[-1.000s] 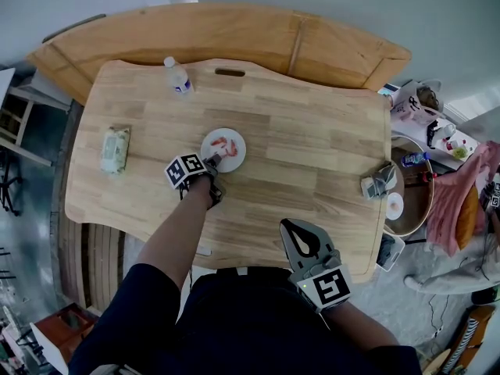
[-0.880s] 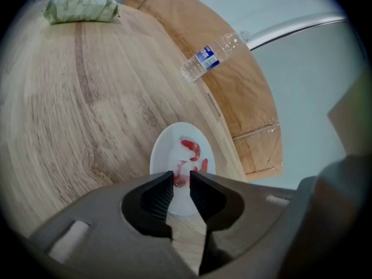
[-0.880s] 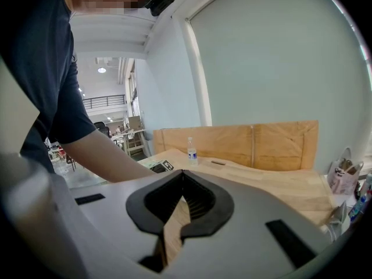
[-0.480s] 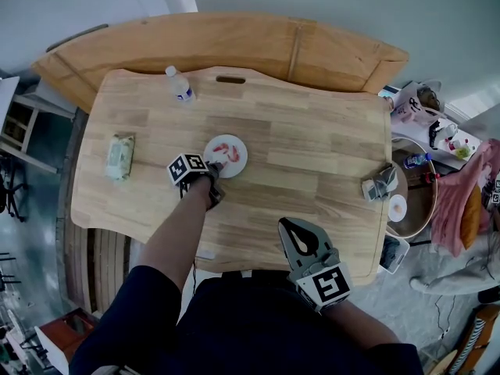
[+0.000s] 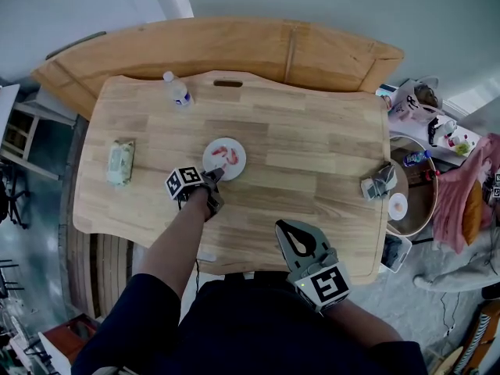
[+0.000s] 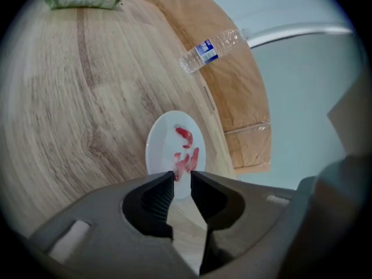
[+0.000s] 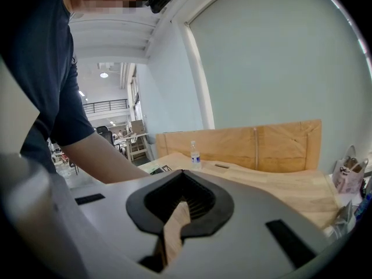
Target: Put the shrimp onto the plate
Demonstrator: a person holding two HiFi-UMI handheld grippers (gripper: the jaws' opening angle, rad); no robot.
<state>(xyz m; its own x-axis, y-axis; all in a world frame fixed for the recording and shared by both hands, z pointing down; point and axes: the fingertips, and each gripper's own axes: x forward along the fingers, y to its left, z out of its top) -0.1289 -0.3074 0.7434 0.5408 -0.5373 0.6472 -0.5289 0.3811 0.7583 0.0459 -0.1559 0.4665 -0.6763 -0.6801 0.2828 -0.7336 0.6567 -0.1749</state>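
Observation:
A small white plate (image 5: 237,165) lies mid-table with red shrimp (image 5: 222,152) on it. In the left gripper view the plate (image 6: 161,150) shows one shrimp (image 6: 185,135) toward its far side and a cluster of shrimp (image 6: 189,159) close to the jaws. My left gripper (image 5: 212,175) is at the plate's near rim. Its jaws (image 6: 182,176) stand a narrow gap apart with nothing between them. My right gripper (image 5: 281,228) hovers at the table's near edge, away from the plate, jaws closed and empty (image 7: 185,173).
A water bottle (image 5: 178,90) lies at the far left of the table, and a pack of wipes (image 5: 119,162) lies at the left. A grey object (image 5: 379,181) sits at the right edge. A cluttered round side table (image 5: 414,205) stands beyond it.
My left gripper has drawn back a little from the plate toward the person. The right gripper has stayed where it was.

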